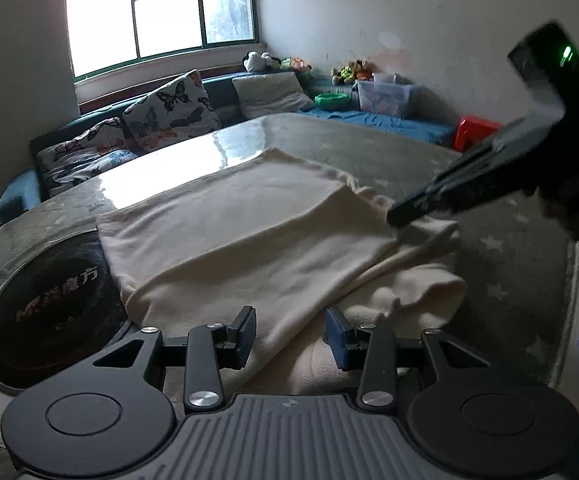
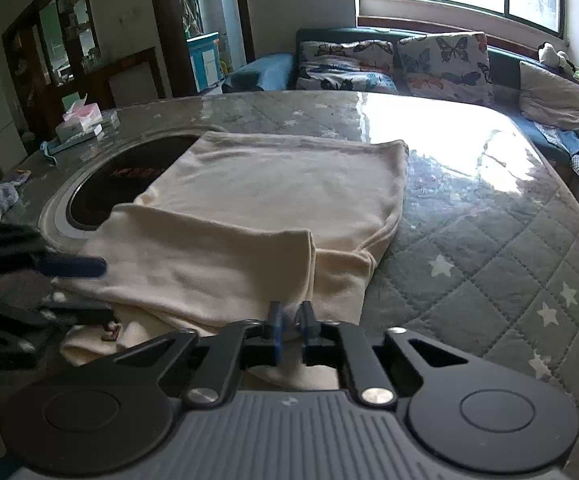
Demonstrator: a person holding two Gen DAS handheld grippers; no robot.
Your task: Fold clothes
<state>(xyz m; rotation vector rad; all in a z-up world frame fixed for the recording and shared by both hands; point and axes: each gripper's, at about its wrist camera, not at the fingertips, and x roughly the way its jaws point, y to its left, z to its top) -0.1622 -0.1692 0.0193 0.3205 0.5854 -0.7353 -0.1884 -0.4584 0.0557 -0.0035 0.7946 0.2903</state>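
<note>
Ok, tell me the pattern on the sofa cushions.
Butterflies on the pale fabric sofa cushions, clearest in the right wrist view.

A home living room: a sofa (image 2: 373, 40) with butterfly cushions (image 1: 169, 108), plush toys (image 1: 257, 60) under the window (image 1: 157, 8), a display cabinet (image 2: 57, 40).

Bench (image 2: 469, 216): grey star-quilted cover under clear sheet | cream garment (image 2: 273, 196) folded, overlapping dark inset hob (image 2: 101, 196) | tissue box (image 2: 79, 118) at far edge

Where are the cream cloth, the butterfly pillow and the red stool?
cream cloth (image 2: 273, 184): right wrist view, flat top layer.
butterfly pillow (image 1: 169, 110): left wrist view, its printed front.
red stool (image 1: 475, 128): left wrist view, its seat.
</note>
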